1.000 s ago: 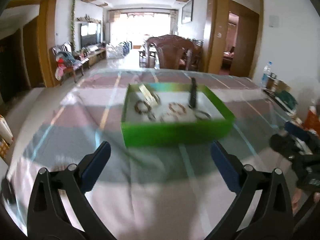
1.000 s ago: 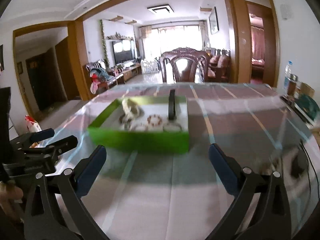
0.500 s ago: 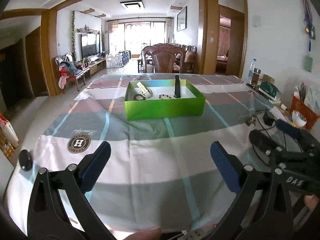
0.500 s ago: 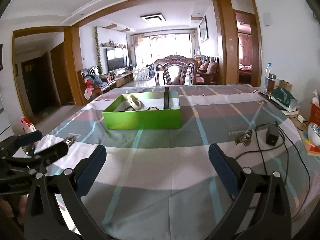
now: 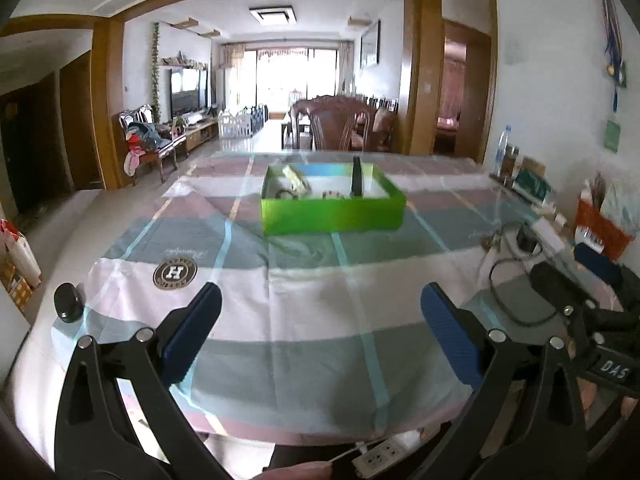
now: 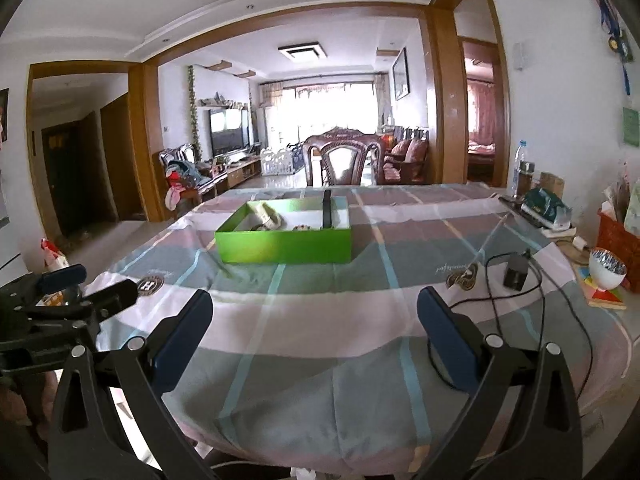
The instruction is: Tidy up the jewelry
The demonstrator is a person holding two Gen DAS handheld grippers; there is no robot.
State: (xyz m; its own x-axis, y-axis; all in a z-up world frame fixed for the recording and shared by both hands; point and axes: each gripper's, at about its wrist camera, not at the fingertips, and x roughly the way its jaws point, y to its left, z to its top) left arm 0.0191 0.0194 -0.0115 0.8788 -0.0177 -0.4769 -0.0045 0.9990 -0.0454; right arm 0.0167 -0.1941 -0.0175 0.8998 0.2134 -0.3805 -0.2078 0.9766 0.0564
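Both grippers, left gripper [image 5: 320,328] and right gripper [image 6: 314,326], hold fingers spread above the desk's [image 6: 360,320] near edge; the green box [image 6: 285,245] sits mid-desk.

Both views forward, sharing distant green box [image 5: 332,210]

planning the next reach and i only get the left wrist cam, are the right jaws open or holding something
observer: the right gripper has its jaws wide open, with nothing between them.
operator: anything over on its right i should avoid
observer: a white bowl stands far right, next to a red basket.
operator: where's the green box from that side
observer: the green box lies ahead, slightly left of the gripper's centre line.
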